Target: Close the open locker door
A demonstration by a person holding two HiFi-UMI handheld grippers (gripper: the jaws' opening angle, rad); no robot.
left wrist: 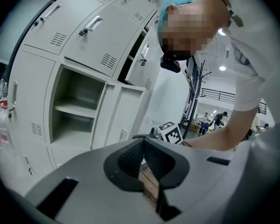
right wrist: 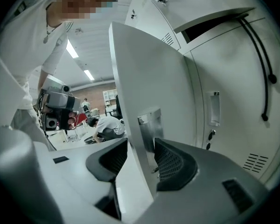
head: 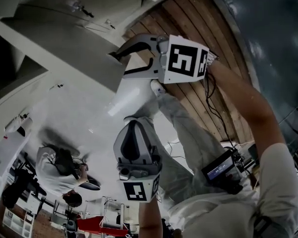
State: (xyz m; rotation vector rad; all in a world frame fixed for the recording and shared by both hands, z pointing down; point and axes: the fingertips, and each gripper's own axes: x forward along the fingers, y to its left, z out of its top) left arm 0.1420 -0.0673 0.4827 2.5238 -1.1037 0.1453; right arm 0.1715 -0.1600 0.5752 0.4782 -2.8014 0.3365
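Note:
The open locker door [right wrist: 144, 78] is a pale grey panel seen edge-on, with a metal latch plate [right wrist: 149, 125] on its free edge. My right gripper [right wrist: 141, 160] straddles that edge with a ribbed pad against each face. In the head view the right gripper [head: 120, 58] bites the door [head: 64, 53] at its edge. The open compartment [left wrist: 77, 111] with one shelf shows in the left gripper view, its door [left wrist: 128, 111] swung outward. My left gripper [head: 131, 123] hangs lower, away from the door. Its jaws [left wrist: 142, 146] are together and hold nothing.
Closed grey lockers [left wrist: 93, 36] surround the open one. A black cable [right wrist: 266, 78] hangs down a locker front on the right. The floor is wooden planks [head: 198, 24]. A person crouches in the background [head: 59, 167], near racks and a red object [head: 97, 225].

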